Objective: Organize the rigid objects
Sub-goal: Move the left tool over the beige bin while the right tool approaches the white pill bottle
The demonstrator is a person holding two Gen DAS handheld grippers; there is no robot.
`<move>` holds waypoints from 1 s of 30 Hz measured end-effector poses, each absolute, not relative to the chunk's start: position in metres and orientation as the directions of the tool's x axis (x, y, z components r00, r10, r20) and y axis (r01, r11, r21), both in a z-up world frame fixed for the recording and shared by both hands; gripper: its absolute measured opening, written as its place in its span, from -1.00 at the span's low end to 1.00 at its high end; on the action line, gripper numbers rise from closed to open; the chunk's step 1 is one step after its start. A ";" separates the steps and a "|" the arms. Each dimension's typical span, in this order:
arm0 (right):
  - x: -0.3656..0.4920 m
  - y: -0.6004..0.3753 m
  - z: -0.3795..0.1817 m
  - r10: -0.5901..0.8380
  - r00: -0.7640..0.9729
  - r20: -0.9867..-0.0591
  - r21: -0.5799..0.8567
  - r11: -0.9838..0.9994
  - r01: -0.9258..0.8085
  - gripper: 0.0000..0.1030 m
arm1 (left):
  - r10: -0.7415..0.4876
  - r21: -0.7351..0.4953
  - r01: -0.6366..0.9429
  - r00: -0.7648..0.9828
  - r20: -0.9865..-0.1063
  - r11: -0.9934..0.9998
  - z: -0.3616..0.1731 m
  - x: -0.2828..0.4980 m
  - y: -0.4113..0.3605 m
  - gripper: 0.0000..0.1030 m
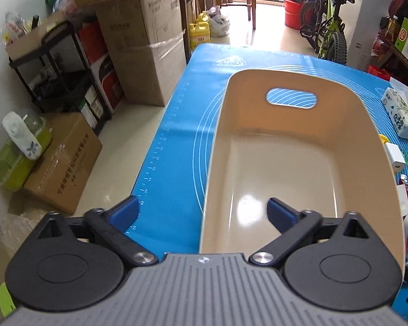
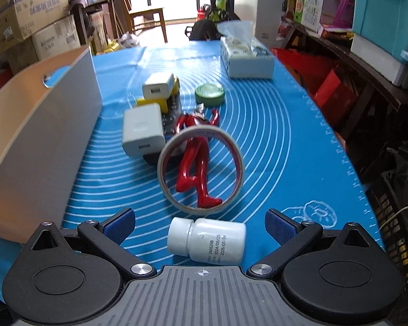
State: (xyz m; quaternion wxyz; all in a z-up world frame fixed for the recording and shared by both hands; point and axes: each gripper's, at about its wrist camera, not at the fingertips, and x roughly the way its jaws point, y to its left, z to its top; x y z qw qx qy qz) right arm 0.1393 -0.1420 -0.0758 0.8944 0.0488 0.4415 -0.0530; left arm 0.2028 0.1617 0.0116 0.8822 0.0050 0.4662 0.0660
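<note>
Bottle (image 2: pixel 206 240) lay between your right gripper's (image 2: pixel 200 224) wide, empty jaws | left gripper (image 1: pixel 202 213) gaped empty astride bin (image 1: pixel 389 190) wall | square up, close mid-body.

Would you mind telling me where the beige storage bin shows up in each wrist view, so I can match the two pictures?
Left wrist view: the beige storage bin fills the centre and right, seen from above with nothing inside, its left wall between the open fingers of the left gripper.
Right wrist view: only its outer side wall shows, along the left edge.
Shared landmark: the blue mat beneath it.
</note>
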 end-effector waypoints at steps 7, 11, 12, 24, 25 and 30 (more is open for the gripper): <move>0.146 -0.141 -0.092 -0.072 0.568 -0.820 0.023 0.987 0.158 0.95 | 0.092 0.063 -0.074 0.494 -0.865 0.995 -0.006 0.211 0.165 0.58; 0.149 -0.142 -0.099 -0.091 0.550 -0.830 0.013 0.983 0.182 0.95 | 0.075 0.049 -0.066 0.478 -0.875 0.997 -0.011 0.213 0.170 0.43; 0.149 -0.142 -0.100 -0.087 0.549 -0.832 0.017 0.983 0.181 0.95 | 0.073 0.045 -0.069 0.473 -0.878 0.997 -0.011 0.213 0.171 0.39; 0.143 -0.133 -0.098 -0.114 0.550 -0.827 0.001 0.979 0.205 0.77 | 0.048 0.018 -0.072 0.430 -0.902 0.997 -0.016 0.217 0.175 -0.58; 0.143 -0.135 -0.096 -0.115 0.552 -0.826 0.006 0.977 0.212 0.76 | 0.045 0.015 -0.074 0.430 -0.902 0.997 -0.016 0.217 0.175 -0.58; 0.140 -0.144 -0.092 -0.101 0.559 -0.823 0.042 0.970 0.237 0.46 | 0.040 0.005 -0.080 0.429 -0.902 0.997 -0.016 0.218 0.176 -0.60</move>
